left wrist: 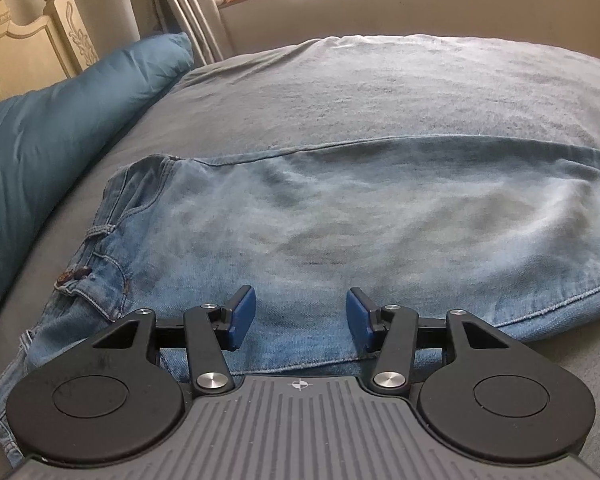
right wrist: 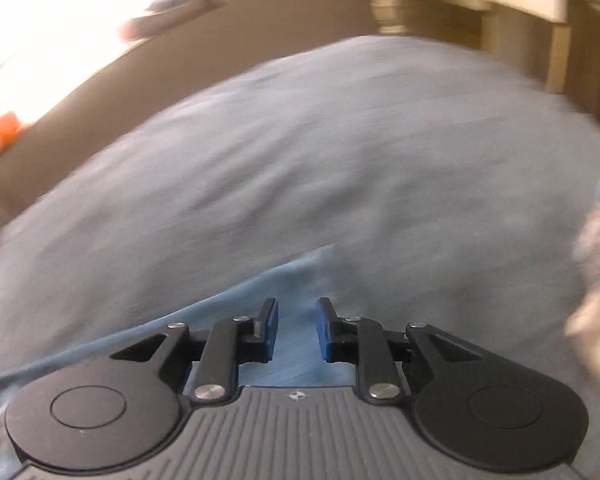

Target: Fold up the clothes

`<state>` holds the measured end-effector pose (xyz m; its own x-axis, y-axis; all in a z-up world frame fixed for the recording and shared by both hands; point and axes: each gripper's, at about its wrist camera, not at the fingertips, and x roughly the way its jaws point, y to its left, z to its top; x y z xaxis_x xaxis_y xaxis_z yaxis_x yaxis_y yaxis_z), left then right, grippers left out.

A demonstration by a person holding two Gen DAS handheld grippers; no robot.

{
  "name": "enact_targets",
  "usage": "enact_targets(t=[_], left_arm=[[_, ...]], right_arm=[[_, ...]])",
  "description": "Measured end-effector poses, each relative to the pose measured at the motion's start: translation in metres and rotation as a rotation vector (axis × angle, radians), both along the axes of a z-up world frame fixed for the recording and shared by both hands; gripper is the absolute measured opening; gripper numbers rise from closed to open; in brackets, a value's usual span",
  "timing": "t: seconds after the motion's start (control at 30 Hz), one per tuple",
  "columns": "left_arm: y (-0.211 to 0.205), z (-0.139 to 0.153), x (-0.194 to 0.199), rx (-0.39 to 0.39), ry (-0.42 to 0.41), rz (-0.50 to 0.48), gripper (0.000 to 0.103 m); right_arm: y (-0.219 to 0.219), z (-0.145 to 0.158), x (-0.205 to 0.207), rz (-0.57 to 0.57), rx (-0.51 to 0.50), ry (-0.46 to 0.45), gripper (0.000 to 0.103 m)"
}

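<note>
A pair of light blue jeans point(left wrist: 340, 220) lies flat across the grey bed point(left wrist: 360, 92), with the waistband and button to the left and the leg running off to the right. My left gripper point(left wrist: 301, 314) hovers over the near edge of the jeans, open, with nothing between its blue pads point(left wrist: 244, 316). The right wrist view is blurred by motion. In it my right gripper point(right wrist: 298, 322) is over the end of the jeans point(right wrist: 260, 292). Its pads point(right wrist: 270, 330) stand a narrow gap apart. Denim shows through the gap, and I see no pinched fold.
A teal pillow point(left wrist: 60, 136) leans on the cream headboard point(left wrist: 28, 32) at the left. Curtains point(left wrist: 184, 8) and a bright window sill lie beyond the bed. A bedpost point(right wrist: 388, 4) and wooden furniture stand at the far end. Blurred fabric items point(right wrist: 598, 248) sit at the right edge.
</note>
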<state>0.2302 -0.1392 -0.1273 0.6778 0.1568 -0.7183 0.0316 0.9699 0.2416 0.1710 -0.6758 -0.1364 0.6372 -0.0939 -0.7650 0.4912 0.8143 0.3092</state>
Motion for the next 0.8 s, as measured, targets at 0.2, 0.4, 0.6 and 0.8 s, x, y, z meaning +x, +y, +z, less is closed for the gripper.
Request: enact_targets(t=[0.2,0.4,0.6,0.8], left_arm=[[-0.003,0.005,-0.002,-0.013,0.038,-0.027,0.052],[0.001,0.015,-0.004,0.004,0.06,-0.077,0.054],[0.023,0.046,-0.02,-0.07,0.029,-0.033,0.057],[0.037,0.062,-0.053,-0.096,0.055,-0.03,0.057]], right_arm=[[0.07,-0.019,0.006,0.317,-0.084,0.143,0.031],[0.026,-0.009,-0.037,0.066,0.114,0.183,0.032],[0.096,0.043,-0.017,0.262,0.119,0.005,0.033],[0.188,0.088,-0.008,0.497,0.167,-0.115,0.033]])
